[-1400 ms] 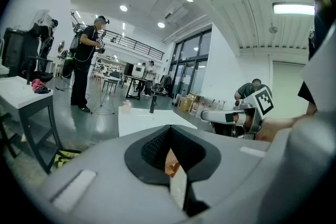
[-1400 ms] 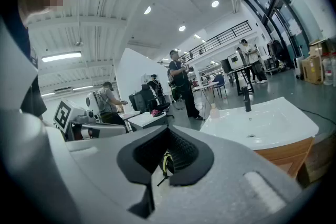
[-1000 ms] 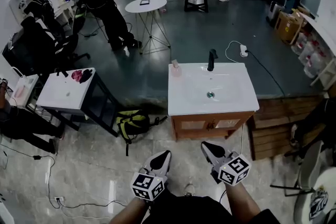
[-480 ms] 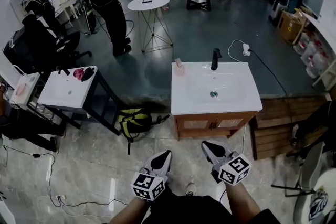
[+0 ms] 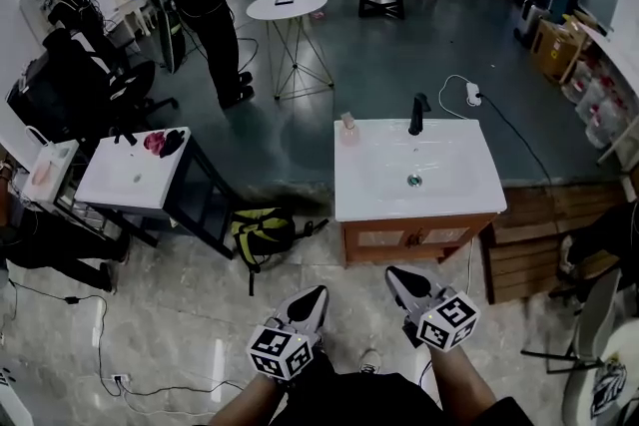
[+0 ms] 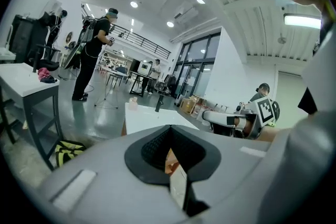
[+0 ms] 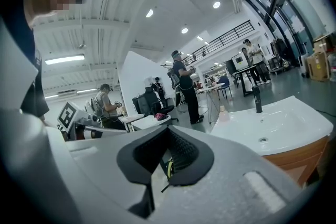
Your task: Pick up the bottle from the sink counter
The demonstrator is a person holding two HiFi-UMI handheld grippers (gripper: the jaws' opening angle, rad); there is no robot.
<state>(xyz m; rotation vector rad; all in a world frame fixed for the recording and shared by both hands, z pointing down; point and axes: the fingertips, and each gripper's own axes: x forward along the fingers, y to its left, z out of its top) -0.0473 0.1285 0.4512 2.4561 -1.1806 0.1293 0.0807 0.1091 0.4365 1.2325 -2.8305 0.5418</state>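
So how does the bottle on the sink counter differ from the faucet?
The bottle is pale pink; the faucet is black. The bottle stands at the sink counter's far left corner, the faucet midway along its far edge. The faucet is taller than the bottle. Both stand upright.

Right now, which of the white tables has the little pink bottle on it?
The sink counter, the one with the black faucet; the bottle stands at its back left corner. The square table holds crumpled cloths, and the round table a small dark thing.
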